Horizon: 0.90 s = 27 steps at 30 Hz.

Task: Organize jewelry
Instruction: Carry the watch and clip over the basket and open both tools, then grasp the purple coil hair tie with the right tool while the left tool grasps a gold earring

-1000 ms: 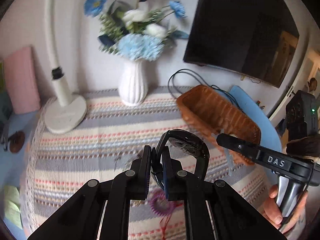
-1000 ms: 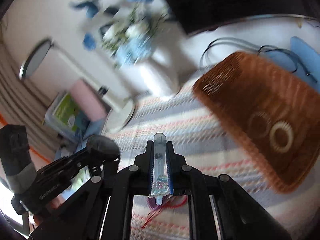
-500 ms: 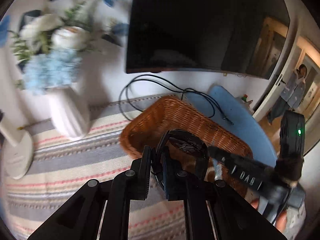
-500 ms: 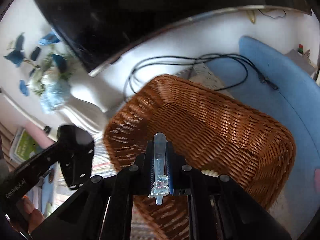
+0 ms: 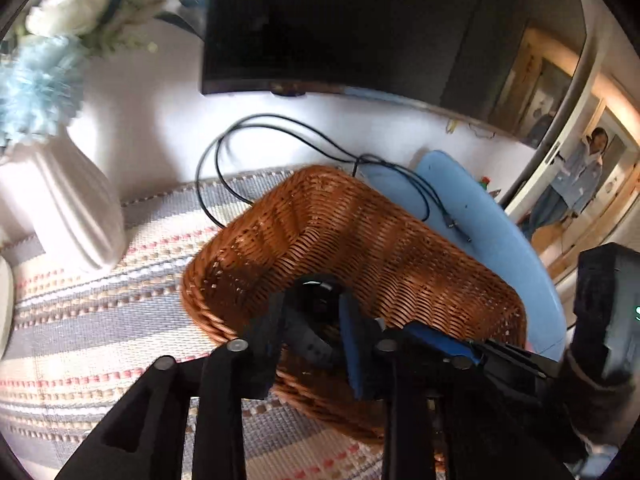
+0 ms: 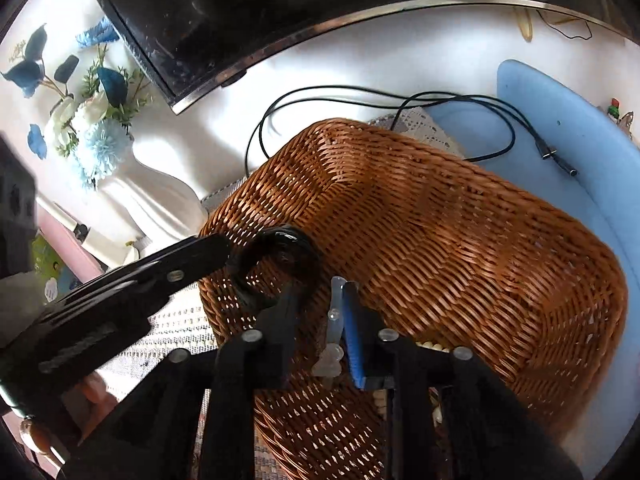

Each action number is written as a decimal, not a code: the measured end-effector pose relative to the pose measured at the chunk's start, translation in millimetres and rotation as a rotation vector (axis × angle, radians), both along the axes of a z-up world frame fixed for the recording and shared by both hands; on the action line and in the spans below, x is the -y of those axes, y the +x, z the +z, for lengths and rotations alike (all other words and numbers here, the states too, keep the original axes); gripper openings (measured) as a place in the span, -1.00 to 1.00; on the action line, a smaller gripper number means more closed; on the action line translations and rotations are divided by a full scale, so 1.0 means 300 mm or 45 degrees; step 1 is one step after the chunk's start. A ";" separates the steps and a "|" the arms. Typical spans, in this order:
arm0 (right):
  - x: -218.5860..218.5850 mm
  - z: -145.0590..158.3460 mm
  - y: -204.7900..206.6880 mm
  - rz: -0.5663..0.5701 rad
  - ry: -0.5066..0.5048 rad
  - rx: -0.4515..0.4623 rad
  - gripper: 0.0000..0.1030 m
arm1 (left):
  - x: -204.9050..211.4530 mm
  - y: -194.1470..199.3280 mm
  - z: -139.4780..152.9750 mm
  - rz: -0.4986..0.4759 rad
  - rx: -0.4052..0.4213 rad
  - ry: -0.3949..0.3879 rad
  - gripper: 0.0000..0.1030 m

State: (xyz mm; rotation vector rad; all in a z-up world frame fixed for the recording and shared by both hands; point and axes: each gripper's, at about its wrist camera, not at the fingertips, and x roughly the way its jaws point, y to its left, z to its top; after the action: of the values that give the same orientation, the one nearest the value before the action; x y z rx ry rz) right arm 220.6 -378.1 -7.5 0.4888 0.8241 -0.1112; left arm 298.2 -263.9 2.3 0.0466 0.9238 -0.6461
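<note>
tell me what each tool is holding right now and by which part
Neither grips anything. The left tool stands open around the black watch; the right tool is open, with the clear hair clip loose against one finger, over the basket.

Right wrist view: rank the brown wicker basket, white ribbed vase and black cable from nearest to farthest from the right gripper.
1. Brown wicker basket, directly beneath the right gripper.
2. Black cable, behind the basket by the wall.
3. White ribbed vase, far left; close to the cable's rank.
</note>
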 end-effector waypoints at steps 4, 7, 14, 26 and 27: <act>-0.008 0.054 -0.037 -0.002 0.020 0.027 -0.47 | -0.098 -0.075 0.082 0.026 0.093 0.045 -0.31; -0.050 0.106 -0.084 0.021 0.019 0.066 -0.46 | -0.228 -0.145 0.157 0.076 0.151 0.033 -0.20; -0.236 0.185 -0.222 0.160 0.037 0.140 -0.43 | -0.561 -0.349 0.244 0.207 0.246 -0.006 -0.20; -0.578 0.053 -0.373 0.459 0.044 0.006 -0.42 | -0.924 -0.516 -0.040 0.352 0.041 -0.010 -0.20; -0.590 0.041 -0.377 0.469 0.043 -0.008 -0.42 | -0.923 -0.510 -0.071 0.329 0.015 -0.001 -0.20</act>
State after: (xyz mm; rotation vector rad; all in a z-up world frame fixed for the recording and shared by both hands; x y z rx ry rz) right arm 107.6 -201.1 4.8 0.3616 0.9107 0.2415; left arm 145.1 12.9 -19.1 -0.0689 0.9003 -0.4058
